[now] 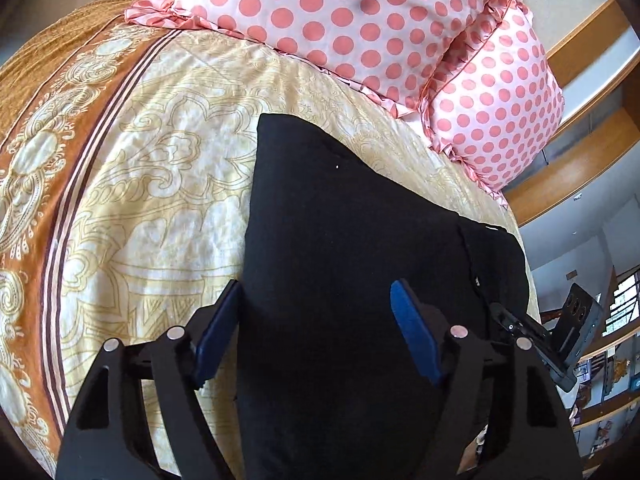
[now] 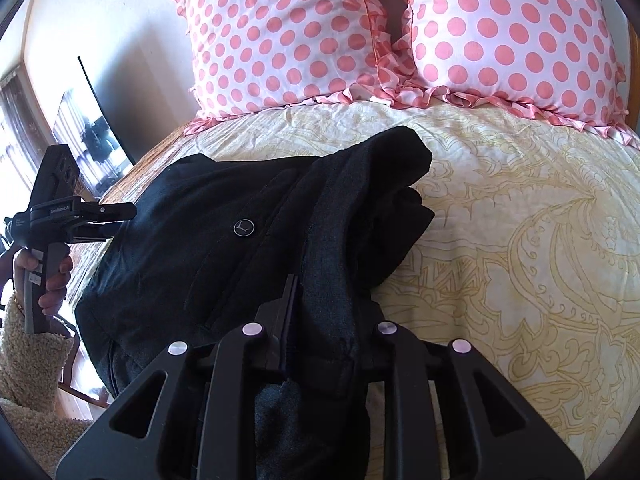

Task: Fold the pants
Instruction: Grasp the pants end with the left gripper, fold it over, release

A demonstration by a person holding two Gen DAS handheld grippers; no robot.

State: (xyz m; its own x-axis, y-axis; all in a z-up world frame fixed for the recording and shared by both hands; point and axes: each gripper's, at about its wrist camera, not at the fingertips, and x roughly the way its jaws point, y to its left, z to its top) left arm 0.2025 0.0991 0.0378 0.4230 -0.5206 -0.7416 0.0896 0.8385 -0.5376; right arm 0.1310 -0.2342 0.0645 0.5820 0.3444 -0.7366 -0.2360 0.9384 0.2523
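Note:
The black pants (image 1: 352, 220) lie folded on the cream patterned bedspread (image 1: 160, 184). My left gripper (image 1: 316, 288) hovers over their near end with its blue pads (image 1: 212, 336) wide apart; dark cloth lies below the gap and neither pad presses it. In the right wrist view the pants (image 2: 224, 216) show a round button, with a bunched end toward the pillows. My right gripper (image 2: 324, 312) is shut on a raised fold of the pants, which drapes over one finger. The left gripper (image 2: 116, 220) appears at the left edge, held by a hand in a fleece sleeve.
Two pink polka-dot pillows (image 1: 360, 28) (image 2: 500, 40) lie at the head of the bed. A brown patterned border (image 1: 48, 152) runs along the bed's left side. The right gripper's body (image 1: 560, 328) shows at the right edge. A dark screen (image 2: 100, 120) stands by the wall.

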